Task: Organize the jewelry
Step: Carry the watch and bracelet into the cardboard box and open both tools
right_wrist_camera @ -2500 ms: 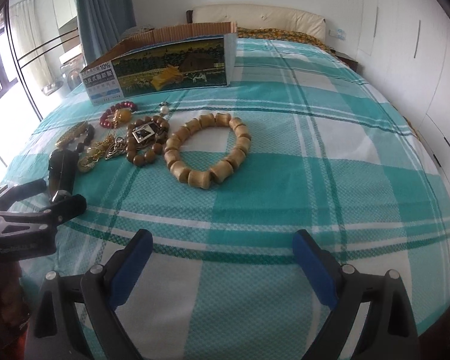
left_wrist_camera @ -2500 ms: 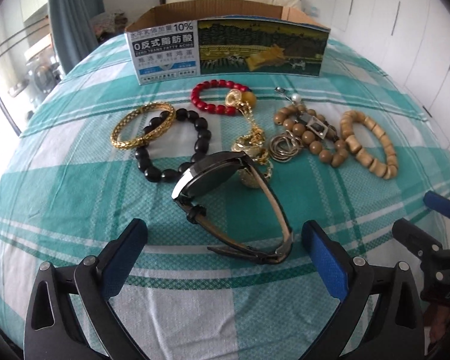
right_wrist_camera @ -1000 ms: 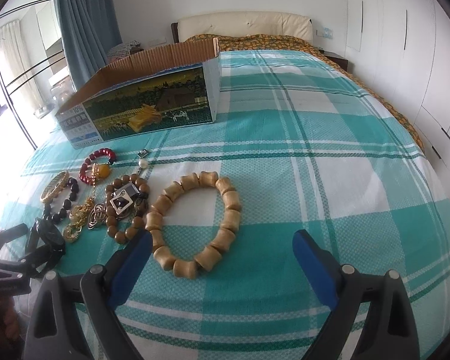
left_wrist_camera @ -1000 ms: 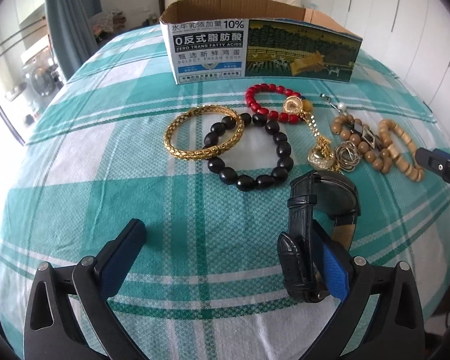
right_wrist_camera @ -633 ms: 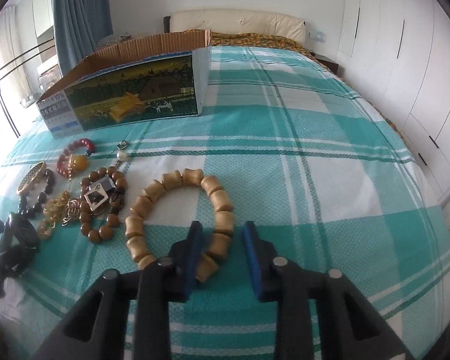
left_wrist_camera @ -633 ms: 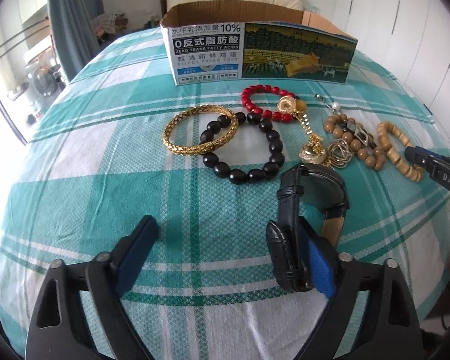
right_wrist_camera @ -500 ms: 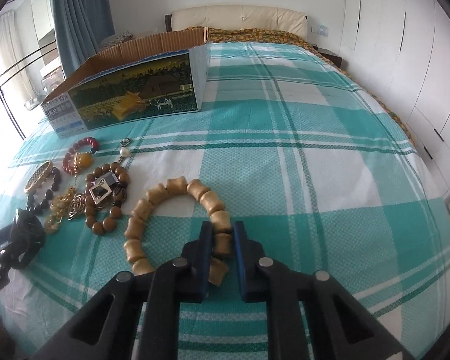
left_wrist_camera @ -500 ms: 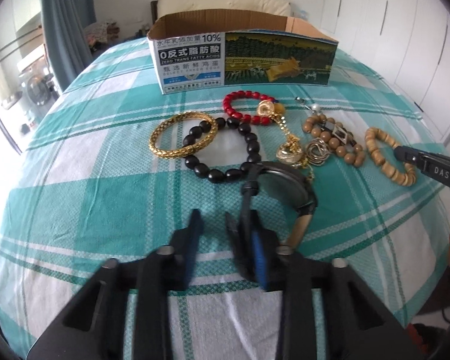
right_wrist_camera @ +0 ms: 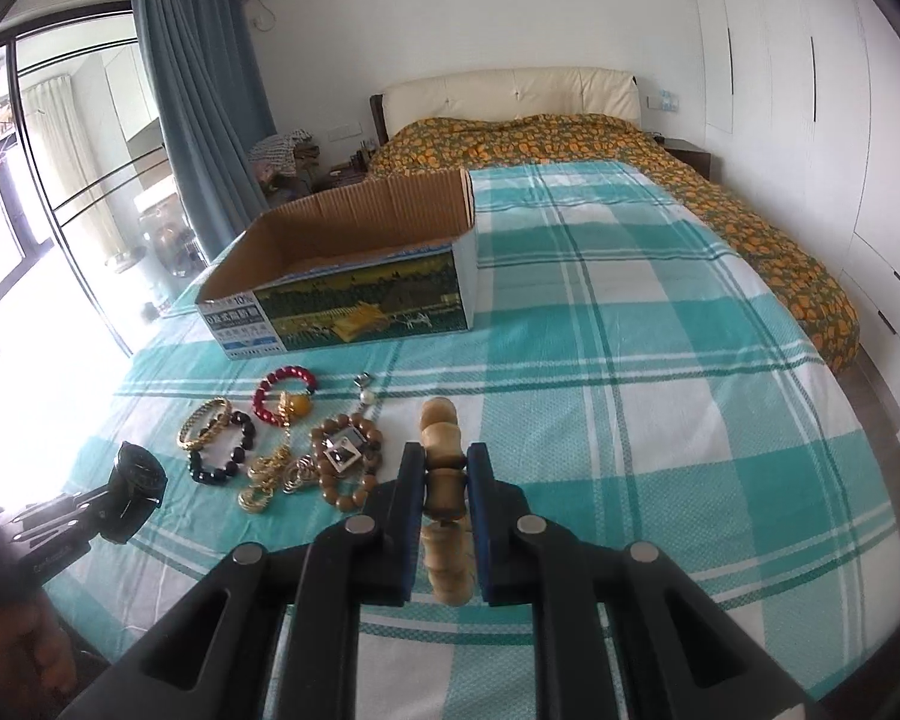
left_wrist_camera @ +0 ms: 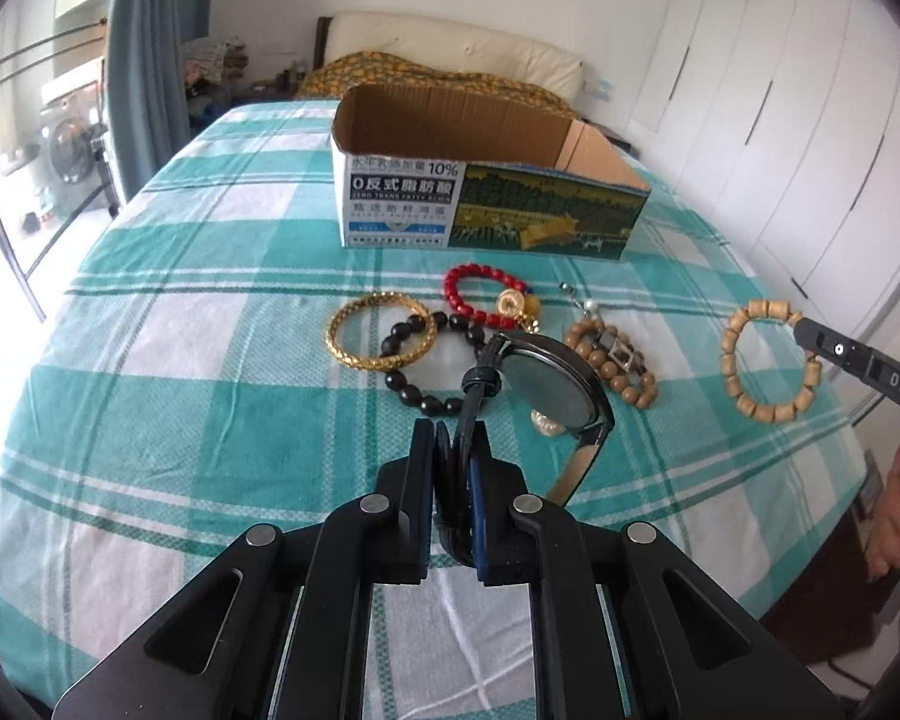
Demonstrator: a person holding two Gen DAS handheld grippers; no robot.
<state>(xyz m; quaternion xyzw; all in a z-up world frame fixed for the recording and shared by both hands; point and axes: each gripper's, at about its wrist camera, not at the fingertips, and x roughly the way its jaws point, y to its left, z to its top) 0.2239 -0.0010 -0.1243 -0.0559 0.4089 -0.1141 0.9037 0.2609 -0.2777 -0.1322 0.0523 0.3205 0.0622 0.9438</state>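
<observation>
Both pieces are up off the bed (right_wrist_camera: 660,360) now. Left gripper (left_wrist_camera: 453,480) has its jaws clenched on the strap of the black watch (left_wrist_camera: 546,387), with the case hanging out front and tilted. Right gripper (right_wrist_camera: 444,480) has its jaws clamped across one bead of the wooden bracelet (right_wrist_camera: 441,450), and the loop stands edge-on to that camera. Handling guess: the watch is top-heavy at the case and the strap is pliable, so it'll likely swing or twist about the pinch; taking it nearer the case would be steadier (and stay off the glass). The bracelet looks light, with hard smooth beads on a cord, so a single bead could roll out of the jaws; pinching the loop across two beads would be safer. The rest lies in a cluster on the bed in front of the open cardboard box (left_wrist_camera: 486,210): gold bangle (left_wrist_camera: 381,330), black bead bracelet (left_wrist_camera: 426,360), red bead bracelet (left_wrist_camera: 480,297), small wooden bead bracelet (left_wrist_camera: 615,360), gold chain (right_wrist_camera: 267,474). The box is presumably the drop point; I can't see anything in it.
</observation>
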